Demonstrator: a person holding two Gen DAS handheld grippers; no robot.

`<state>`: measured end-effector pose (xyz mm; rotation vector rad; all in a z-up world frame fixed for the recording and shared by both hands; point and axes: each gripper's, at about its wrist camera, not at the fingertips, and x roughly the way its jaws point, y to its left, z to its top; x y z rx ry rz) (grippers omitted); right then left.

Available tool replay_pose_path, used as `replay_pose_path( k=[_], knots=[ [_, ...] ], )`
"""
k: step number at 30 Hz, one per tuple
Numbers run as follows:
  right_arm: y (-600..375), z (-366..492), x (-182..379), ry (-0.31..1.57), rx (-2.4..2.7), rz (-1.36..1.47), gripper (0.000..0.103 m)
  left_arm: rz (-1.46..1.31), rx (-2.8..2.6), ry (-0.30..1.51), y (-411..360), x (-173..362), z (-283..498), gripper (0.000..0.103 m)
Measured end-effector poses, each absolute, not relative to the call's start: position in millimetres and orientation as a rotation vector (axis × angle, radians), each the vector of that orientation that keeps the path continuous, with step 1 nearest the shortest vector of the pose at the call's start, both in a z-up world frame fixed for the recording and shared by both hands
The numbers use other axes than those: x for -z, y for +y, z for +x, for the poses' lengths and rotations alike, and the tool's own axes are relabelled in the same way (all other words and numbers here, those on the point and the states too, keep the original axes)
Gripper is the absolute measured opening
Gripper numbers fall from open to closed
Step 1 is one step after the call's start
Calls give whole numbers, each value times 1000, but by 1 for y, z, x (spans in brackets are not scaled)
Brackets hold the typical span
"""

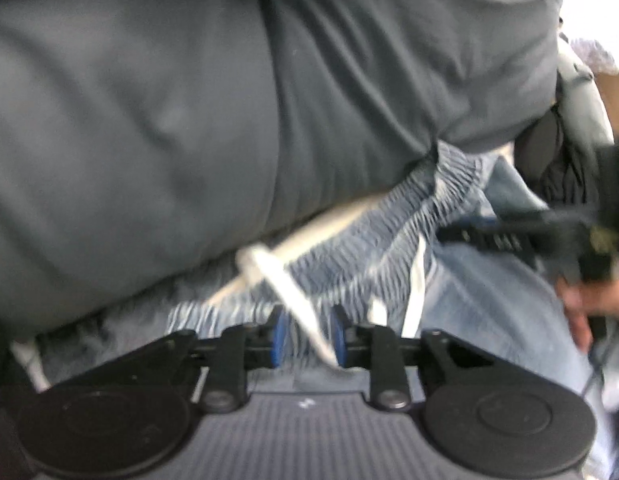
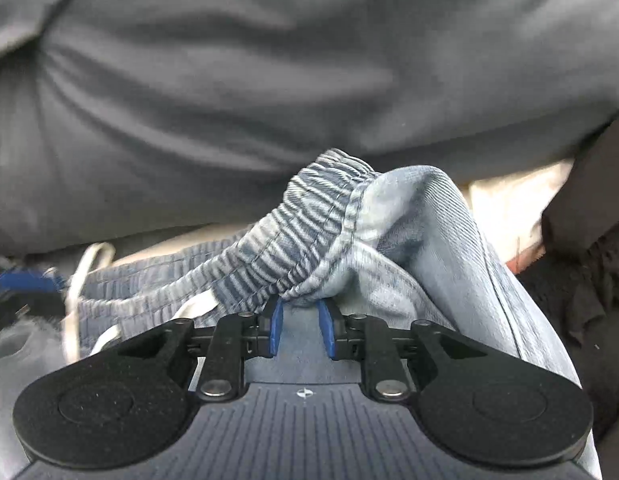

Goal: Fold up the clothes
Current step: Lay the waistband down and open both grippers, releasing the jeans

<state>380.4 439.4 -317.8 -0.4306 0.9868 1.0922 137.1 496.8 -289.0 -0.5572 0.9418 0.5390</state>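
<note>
By grey cushion: pinched waistband tight in right gripper; left gripper jaws apart round drawstring; needed even pulling.

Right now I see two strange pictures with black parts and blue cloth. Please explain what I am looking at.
No robot: a person holds a two-finger tool in each hand, each with a camera looking along its fingers. One picture comes from the left gripper, the other from the right gripper. The grey behind is the person's shirt. Light blue trousers with an elastic waistband and a white drawstring lie in front. The right fingers seem to pinch a fold of them; blur hides whether the left ones grip.
</note>
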Motion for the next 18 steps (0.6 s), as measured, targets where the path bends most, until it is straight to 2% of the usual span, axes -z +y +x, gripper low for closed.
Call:
replay_pose_path(
  k=[2,6,10,12,14,18],
  knots=[
    [427,375,307,969,-1099,-422,26,-558,-565,935,508,299,146,44],
    [396,360,285,947,-1118,-378,27,-516,-681,999,517,313,158,44],
    [363,346,263,925,-1110,-346,27,-599,-689,992,531,328,159,44],
    [337,340,252,934,-1090,-294,27,-641,-679,970,535,329,158,33],
    [318,334,247,929,-1068,-267,27,-651,-667,945,533,325,157,3],
    [268,322,238,933,-998,-271,27,-599,-659,897,523,304,152,2]
  ],
)
